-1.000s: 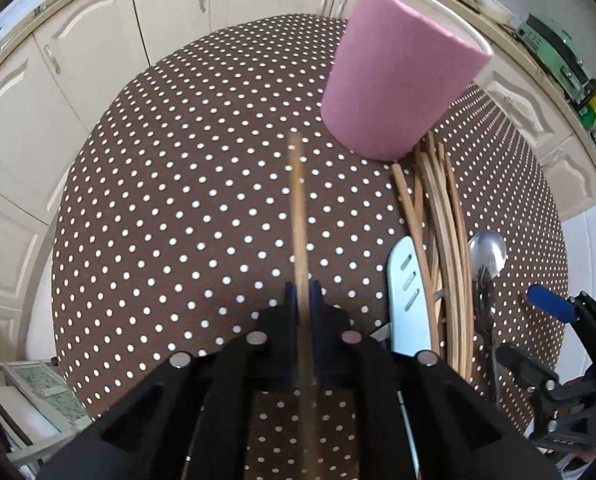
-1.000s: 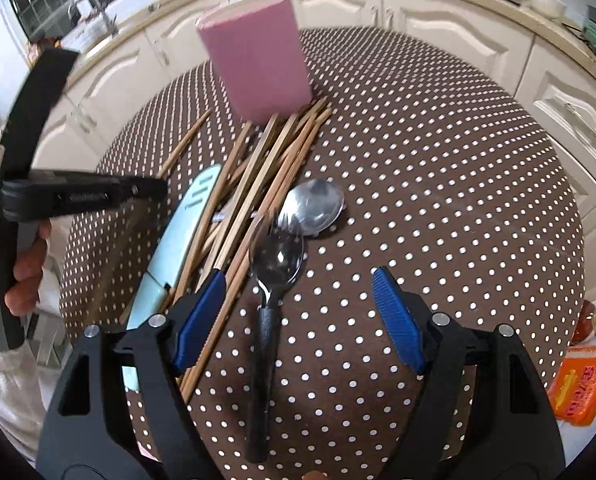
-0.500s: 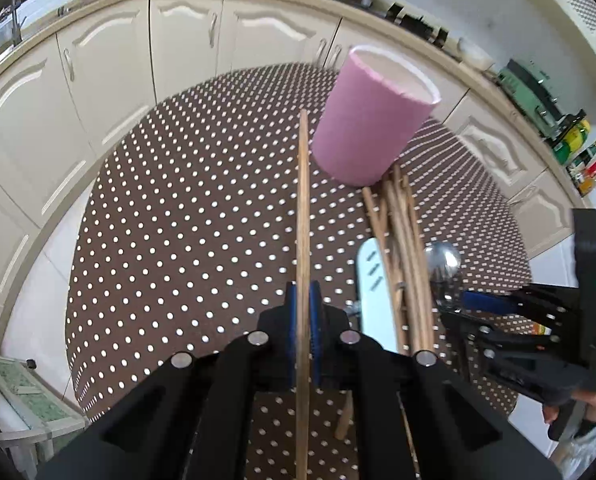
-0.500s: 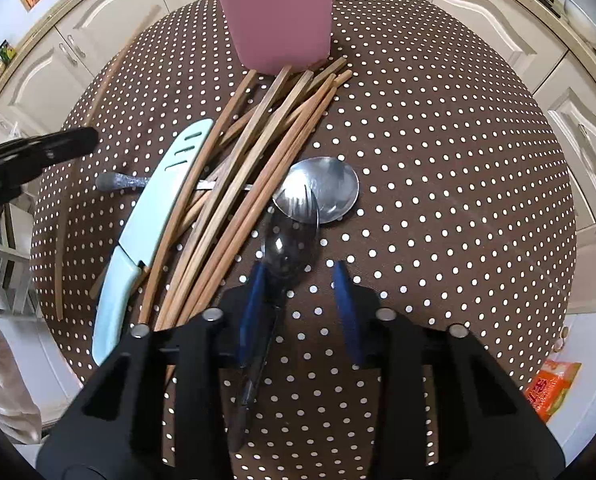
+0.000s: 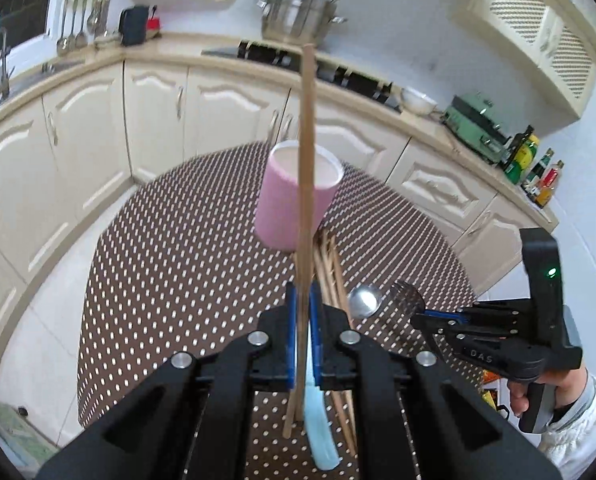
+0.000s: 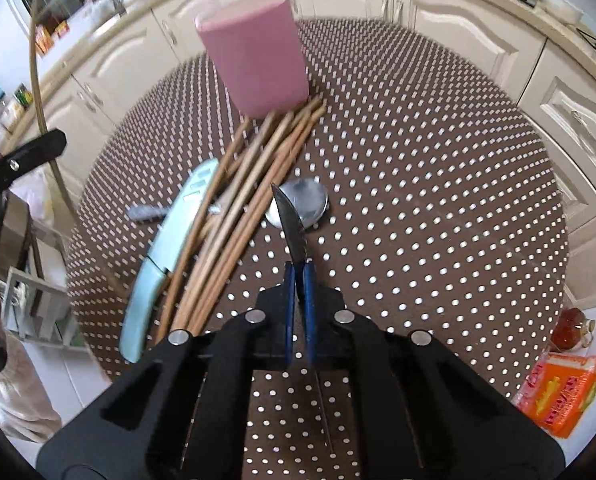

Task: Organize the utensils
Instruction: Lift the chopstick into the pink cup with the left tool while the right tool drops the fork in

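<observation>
My left gripper point(image 5: 302, 300) is shut on a wooden chopstick point(image 5: 306, 160), held up off the table so that it crosses in front of the pink cup point(image 5: 293, 204). The cup point(image 6: 253, 56) stands upright at the far side of the dotted table point(image 6: 418, 200). My right gripper point(image 6: 300, 276) is shut on a dark-handled fork point(image 6: 291, 224), which shows edge-on above a spoon point(image 6: 306, 204). In the left wrist view that right gripper point(image 5: 430, 316) holds the fork point(image 5: 406, 300) beside the spoon point(image 5: 364, 300). A bundle of chopsticks point(image 6: 249, 184) and a pale blue knife point(image 6: 169, 240) lie on the table.
Cream kitchen cabinets point(image 5: 217, 112) curve around the round table, with a pot point(image 5: 298, 16) on the counter behind. An orange packet point(image 6: 566, 392) lies on the floor at the right. A person's hand point(image 5: 554, 392) grips the right tool. Bare dotted cloth point(image 5: 177, 280) lies left of the utensils.
My left gripper rose and tilted upward with the chopstick, which now stands before the cup. My right gripper closed from wide open onto the fork and lifted it on edge.
</observation>
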A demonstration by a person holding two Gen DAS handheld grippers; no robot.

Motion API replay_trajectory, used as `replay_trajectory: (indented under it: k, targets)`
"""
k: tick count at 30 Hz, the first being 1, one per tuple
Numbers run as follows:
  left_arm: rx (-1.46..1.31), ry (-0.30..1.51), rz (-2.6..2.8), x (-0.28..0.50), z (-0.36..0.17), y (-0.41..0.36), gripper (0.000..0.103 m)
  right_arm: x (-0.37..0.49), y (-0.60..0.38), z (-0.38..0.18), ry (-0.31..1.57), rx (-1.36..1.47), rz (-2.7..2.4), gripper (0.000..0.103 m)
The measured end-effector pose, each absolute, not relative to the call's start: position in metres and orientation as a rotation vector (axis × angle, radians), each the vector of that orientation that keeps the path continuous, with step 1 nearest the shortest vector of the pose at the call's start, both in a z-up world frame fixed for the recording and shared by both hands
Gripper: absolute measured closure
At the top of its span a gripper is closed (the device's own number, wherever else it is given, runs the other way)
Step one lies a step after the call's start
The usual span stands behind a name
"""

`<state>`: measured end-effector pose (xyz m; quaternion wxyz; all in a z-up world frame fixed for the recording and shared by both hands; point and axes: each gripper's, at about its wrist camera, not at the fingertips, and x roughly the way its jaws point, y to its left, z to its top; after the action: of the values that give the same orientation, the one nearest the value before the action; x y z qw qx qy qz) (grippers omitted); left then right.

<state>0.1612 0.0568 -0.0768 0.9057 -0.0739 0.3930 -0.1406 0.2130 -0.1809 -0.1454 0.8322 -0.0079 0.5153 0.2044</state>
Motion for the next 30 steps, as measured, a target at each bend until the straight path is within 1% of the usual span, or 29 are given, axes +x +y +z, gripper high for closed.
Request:
replay_trajectory:
  k: [8, 12, 14, 21, 25, 30]
  targets:
    - [-0.139, 0.697, -0.315, 0.177, -0.030, 0.049, 0.097, 0.212, -0.185, -0.060, 0.755, 0.100, 0.520, 0.098]
    - [-0.127, 0.633, -0.299, 0.196, -0.008, 0.048, 0.097, 0.221, -0.170, -0.031, 0.588, 0.121, 0.526, 0.098]
    - [-0.130, 0.602, -0.289, 0.209, 0.003, 0.046, 0.097, 0.232, -0.168, -0.022, 0.533, 0.132, 0.530, 0.098]
    - [-0.165, 0.466, -0.235, 0.244, 0.030, 0.044, 0.097, 0.269, -0.139, -0.012, 0.342, 0.215, 0.535, 0.098]
    - [-0.212, 0.419, -0.193, 0.261, 0.026, 0.043, 0.097, 0.291, -0.145, -0.017, 0.269, 0.307, 0.496, 0.098]
    - [-0.237, 0.389, -0.189, 0.284, 0.013, 0.035, 0.097, 0.311, -0.149, -0.026, 0.242, 0.379, 0.474, 0.098]
